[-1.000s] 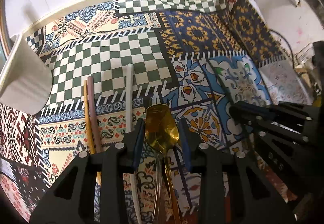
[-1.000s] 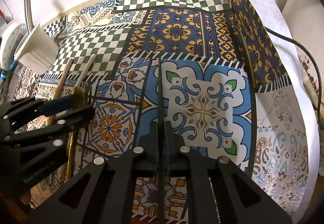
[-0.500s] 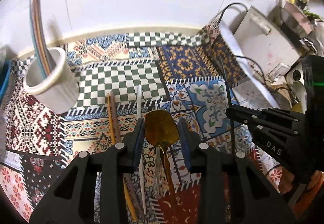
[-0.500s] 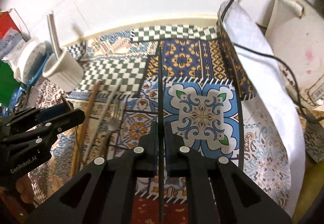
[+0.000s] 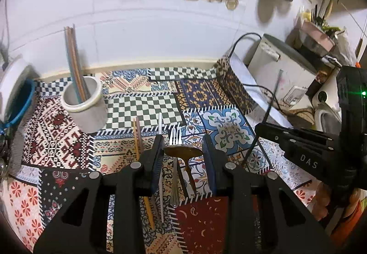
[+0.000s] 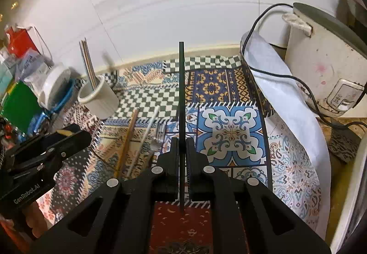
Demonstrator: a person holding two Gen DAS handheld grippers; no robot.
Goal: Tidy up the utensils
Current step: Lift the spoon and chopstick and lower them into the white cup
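Note:
My left gripper [image 5: 182,149] is shut on the bowl of a golden spoon [image 5: 183,152], whose handle hangs down toward the cloth. My right gripper [image 6: 181,142] is shut on a thin dark stick [image 6: 181,93] that points up and forward; the stick [image 5: 270,114] also shows in the left wrist view. Both grippers hang above the patterned cloth [image 5: 142,111]. On it lie a silver fork [image 5: 175,136], a white stick [image 5: 159,120] and a pair of brown chopsticks [image 5: 137,136]. A white cup [image 5: 84,107] with several sticks in it stands at the back left.
A white rice cooker [image 6: 321,58] with a black cable [image 6: 270,70] stands at the right, where the cloth curls up. A white lidded container [image 6: 55,86], a green box [image 6: 18,102] and bags crowd the left. A white wall with a shelf of kitchenware closes the back.
Both grippers have risen and tilted up, taking the spoon and the dark stick off the cloth. The cup, the wall and the fork have come into view.

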